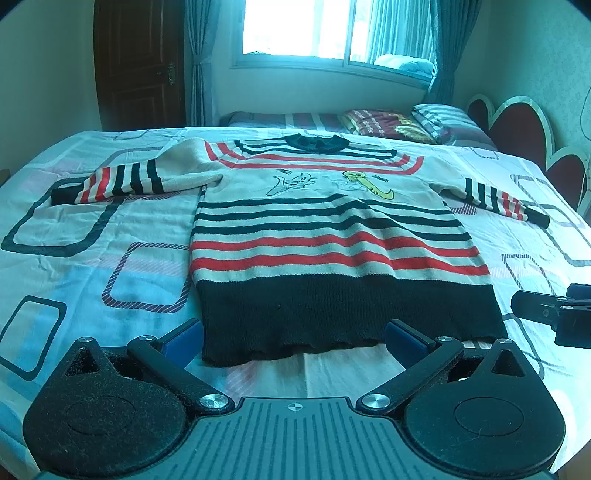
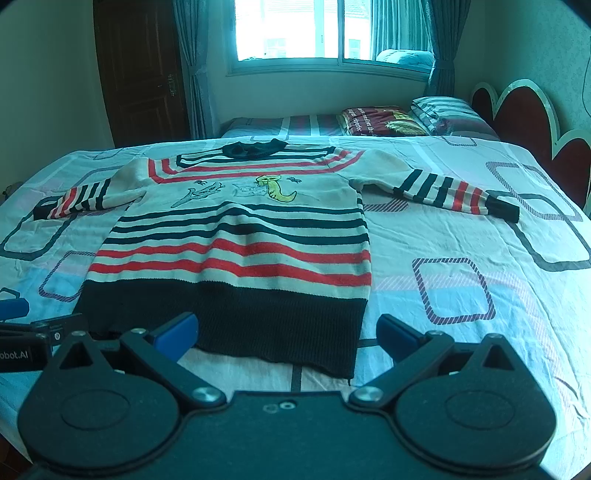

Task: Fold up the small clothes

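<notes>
A small striped sweater [image 1: 325,236] lies flat and face up on the bed, cream with black and red stripes, a black hem and collar, cartoon figures on the chest. Both sleeves spread out sideways. My left gripper [image 1: 293,341] hovers open just before the black hem, its blue pads wide apart. In the right wrist view the same sweater [image 2: 243,251] lies ahead and slightly left; my right gripper [image 2: 286,334] is open near the hem's right corner. The right gripper [image 1: 554,314] also shows at the left view's right edge, and the left gripper [image 2: 26,332] at the right view's left edge.
The bed sheet [image 1: 92,266] is pale with square outline patterns. Folded blankets and a pillow [image 1: 406,123] lie at the far end near a red headboard [image 1: 524,136]. A window [image 1: 314,29] with curtains and a dark door [image 1: 136,62] stand behind.
</notes>
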{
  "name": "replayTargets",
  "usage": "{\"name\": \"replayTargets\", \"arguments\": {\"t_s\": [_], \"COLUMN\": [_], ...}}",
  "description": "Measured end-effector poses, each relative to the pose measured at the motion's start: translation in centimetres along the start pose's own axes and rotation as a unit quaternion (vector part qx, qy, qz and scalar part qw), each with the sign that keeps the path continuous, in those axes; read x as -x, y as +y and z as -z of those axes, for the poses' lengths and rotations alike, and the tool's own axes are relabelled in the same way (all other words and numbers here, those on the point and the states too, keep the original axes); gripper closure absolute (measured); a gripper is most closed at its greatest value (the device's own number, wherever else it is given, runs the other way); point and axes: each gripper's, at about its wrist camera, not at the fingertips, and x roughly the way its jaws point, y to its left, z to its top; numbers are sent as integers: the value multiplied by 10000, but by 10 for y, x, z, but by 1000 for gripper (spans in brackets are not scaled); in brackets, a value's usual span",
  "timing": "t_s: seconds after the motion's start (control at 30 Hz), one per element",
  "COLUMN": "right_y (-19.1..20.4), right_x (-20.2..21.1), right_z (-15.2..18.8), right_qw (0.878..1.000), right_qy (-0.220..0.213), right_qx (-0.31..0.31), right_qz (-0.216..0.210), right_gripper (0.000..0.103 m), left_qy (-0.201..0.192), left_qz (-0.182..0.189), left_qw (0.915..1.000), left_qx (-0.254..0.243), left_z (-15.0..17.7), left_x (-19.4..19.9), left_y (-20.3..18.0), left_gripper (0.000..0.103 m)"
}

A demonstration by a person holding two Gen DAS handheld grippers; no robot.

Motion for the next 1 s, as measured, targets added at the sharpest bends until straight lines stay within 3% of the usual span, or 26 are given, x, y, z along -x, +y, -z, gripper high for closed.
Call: {"name": "replayTargets", "arguments": {"t_s": [1.0], "right_y": [4], "right_x": [-1], "right_z": [-1], "right_qw": [10000], "right_qy": [-7], "right_qx": [12], "right_qz": [46], "right_gripper": [1], "left_qy": [6], "left_qz": [-11], "left_qw": [10000], "left_qx": [-7], "left_z": [-1], "left_x": [-4], "left_y": [8], "left_gripper": [0]}}
